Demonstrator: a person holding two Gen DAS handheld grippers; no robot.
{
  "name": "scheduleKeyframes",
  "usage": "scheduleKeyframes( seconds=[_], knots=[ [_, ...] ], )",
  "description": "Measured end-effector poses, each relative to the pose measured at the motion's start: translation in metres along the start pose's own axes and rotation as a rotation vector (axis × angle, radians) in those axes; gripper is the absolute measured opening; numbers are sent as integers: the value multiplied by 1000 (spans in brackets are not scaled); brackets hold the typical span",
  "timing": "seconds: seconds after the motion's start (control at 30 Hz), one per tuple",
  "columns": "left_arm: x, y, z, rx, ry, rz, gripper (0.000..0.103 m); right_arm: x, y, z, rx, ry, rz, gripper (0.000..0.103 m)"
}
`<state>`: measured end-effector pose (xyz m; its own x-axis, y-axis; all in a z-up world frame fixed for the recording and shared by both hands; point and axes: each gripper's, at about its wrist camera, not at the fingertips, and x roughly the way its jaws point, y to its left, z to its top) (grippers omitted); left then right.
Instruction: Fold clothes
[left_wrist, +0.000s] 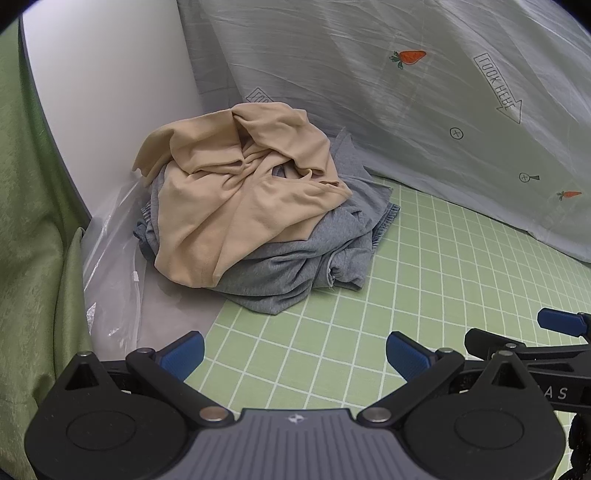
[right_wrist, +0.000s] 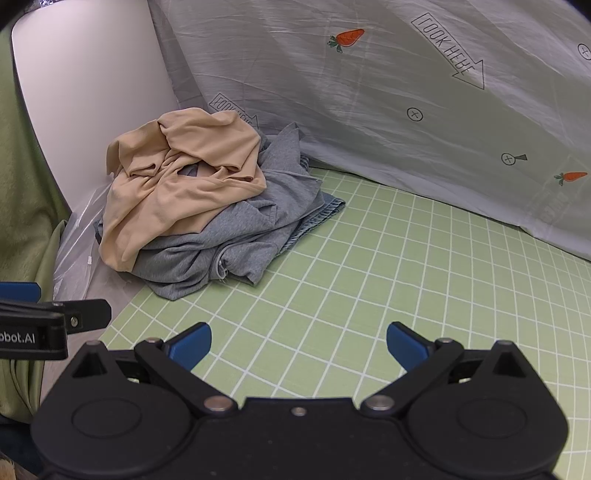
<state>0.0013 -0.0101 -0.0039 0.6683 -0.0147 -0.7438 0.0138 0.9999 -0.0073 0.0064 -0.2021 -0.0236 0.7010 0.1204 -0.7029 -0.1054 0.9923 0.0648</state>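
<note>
A crumpled beige garment (left_wrist: 225, 192) lies on top of a pile of grey clothes (left_wrist: 295, 266) at the back left of the green checked mat (left_wrist: 424, 295). The pile also shows in the right wrist view, beige (right_wrist: 173, 192) over grey (right_wrist: 236, 243). A denim edge (right_wrist: 325, 210) sticks out under the grey. My left gripper (left_wrist: 295, 356) is open and empty, a short way in front of the pile. My right gripper (right_wrist: 299, 347) is open and empty, to the right of the left one; a part of it shows in the left wrist view (left_wrist: 561, 325).
A grey sheet with carrot prints (left_wrist: 406, 92) hangs behind the mat. A white panel (left_wrist: 110, 92) stands at the back left, with clear plastic (left_wrist: 110, 266) at its foot. A green cloth (left_wrist: 33, 240) hangs on the far left.
</note>
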Motion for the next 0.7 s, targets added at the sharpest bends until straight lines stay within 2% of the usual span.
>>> scheduleKeyframes(
  seconds=[0.7],
  knots=[
    [3, 0, 1, 14, 6, -4, 103, 5, 2, -2, -7, 11, 6, 102]
  ],
)
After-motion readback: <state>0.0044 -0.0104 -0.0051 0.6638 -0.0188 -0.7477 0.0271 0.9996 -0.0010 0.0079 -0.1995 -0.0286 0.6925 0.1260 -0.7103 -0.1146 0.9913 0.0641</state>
